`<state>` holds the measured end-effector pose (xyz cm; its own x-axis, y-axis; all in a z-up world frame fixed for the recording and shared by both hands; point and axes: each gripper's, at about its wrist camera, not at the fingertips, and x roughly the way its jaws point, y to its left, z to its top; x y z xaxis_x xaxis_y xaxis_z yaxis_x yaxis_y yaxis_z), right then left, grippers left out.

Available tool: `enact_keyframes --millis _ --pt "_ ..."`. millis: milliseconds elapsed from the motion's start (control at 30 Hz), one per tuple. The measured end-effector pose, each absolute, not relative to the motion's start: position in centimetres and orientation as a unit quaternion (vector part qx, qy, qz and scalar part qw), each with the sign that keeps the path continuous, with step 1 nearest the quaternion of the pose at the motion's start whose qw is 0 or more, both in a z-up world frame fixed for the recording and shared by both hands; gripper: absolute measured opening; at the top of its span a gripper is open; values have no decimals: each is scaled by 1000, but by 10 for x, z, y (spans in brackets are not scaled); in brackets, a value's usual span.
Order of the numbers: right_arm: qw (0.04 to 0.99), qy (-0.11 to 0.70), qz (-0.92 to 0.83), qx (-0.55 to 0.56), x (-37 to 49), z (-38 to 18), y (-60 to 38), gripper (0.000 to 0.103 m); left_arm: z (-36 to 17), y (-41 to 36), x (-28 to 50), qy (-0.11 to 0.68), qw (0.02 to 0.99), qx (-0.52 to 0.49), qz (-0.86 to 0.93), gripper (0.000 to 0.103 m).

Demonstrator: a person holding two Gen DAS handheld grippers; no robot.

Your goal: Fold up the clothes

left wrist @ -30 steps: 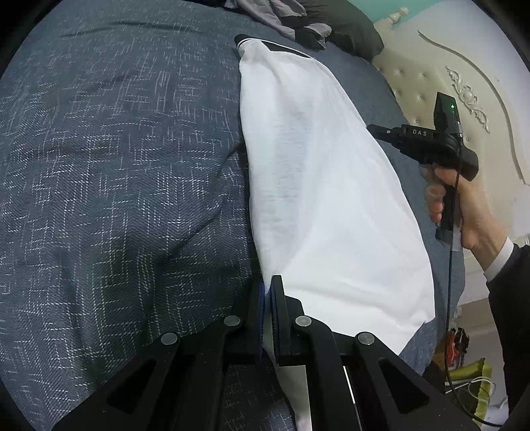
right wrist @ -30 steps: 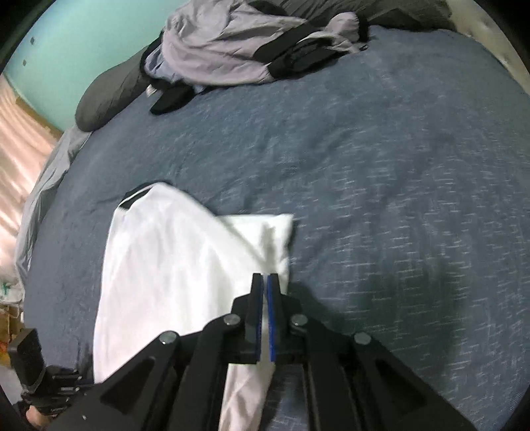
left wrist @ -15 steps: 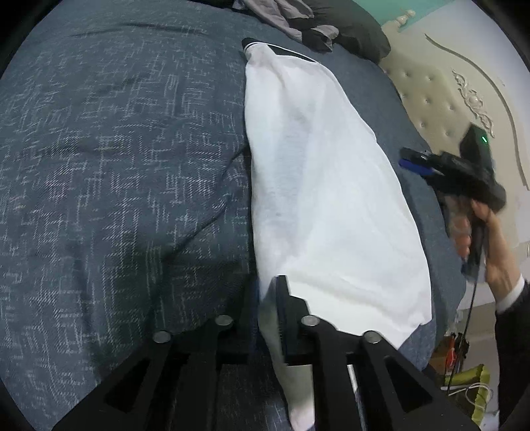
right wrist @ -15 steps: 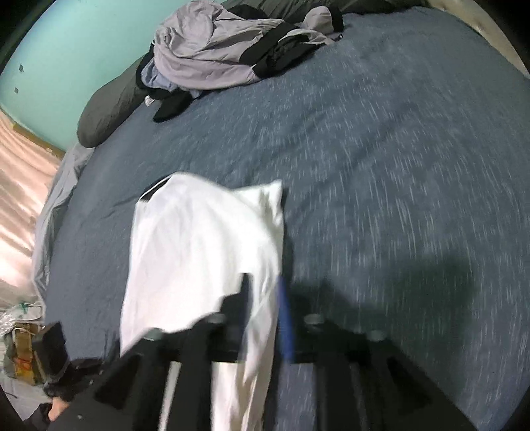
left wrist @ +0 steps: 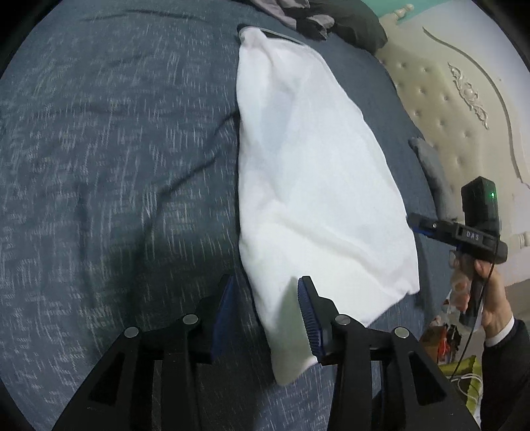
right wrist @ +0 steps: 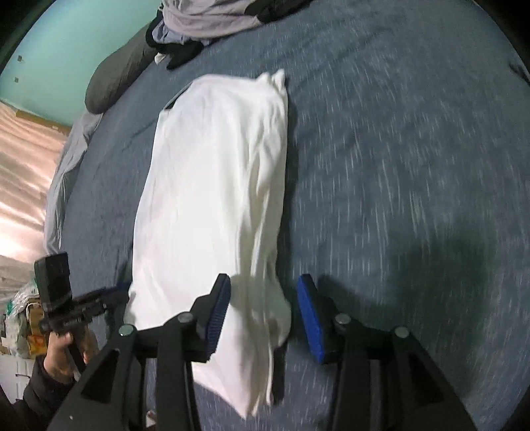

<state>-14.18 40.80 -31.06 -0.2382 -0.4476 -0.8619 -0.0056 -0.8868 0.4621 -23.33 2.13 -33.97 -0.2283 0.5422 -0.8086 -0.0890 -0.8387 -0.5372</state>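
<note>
Left wrist view is filled nearest by the left gripper [left wrist: 266, 298], whose two blue-padded fingers [left wrist: 309, 311] are spread apart, with the near corner of one folded white garment [left wrist: 314, 185] lying loose between them and gripped by neither. The garment is laid lengthwise on the blue-grey bed [left wrist: 116, 165], reaching away toward the headboard. Off its right edge the right gripper [left wrist: 417, 225] is held in the person's right hand [left wrist: 490, 291], just beside the cloth. Farther off, one cream tufted headboard [left wrist: 447, 99] and one dark pillow [left wrist: 357, 30] are seen. From the right wrist view, the right gripper [right wrist: 263, 310] is likewise spread wide, the bunched near end of the garment [right wrist: 215, 199] lying between its fingers unpinched. The left gripper [right wrist: 116, 291] is seen at the garment's left edge. Beyond, one heap of grey and black clothes [right wrist: 212, 20] rests on the bed [right wrist: 397, 149], with the pillow [right wrist: 116, 79] beside it.
</note>
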Motion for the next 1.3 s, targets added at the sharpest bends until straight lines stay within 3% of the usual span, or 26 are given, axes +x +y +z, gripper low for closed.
enact_keyframes --millis 233,467,1100,1233,1300 --pt "154 -197 -755 606 -116 -312 409 44 -344 24 -223 -195 215 -594 750 43" --pt "156 -206 -745 615 -100 -318 411 55 -351 24 -219 -193 215 -600 746 44" --pt "181 -225 -716 636 -108 -338 396 55 -356 31 -211 -195 222 -605 740 44" --pt "189 -215 -720 632 -110 -338 386 55 -353 36 -207 -186 226 -601 744 42" --pt "190 -211 -721 631 -111 -339 382 55 -353 39 -205 -181 229 -600 745 36"
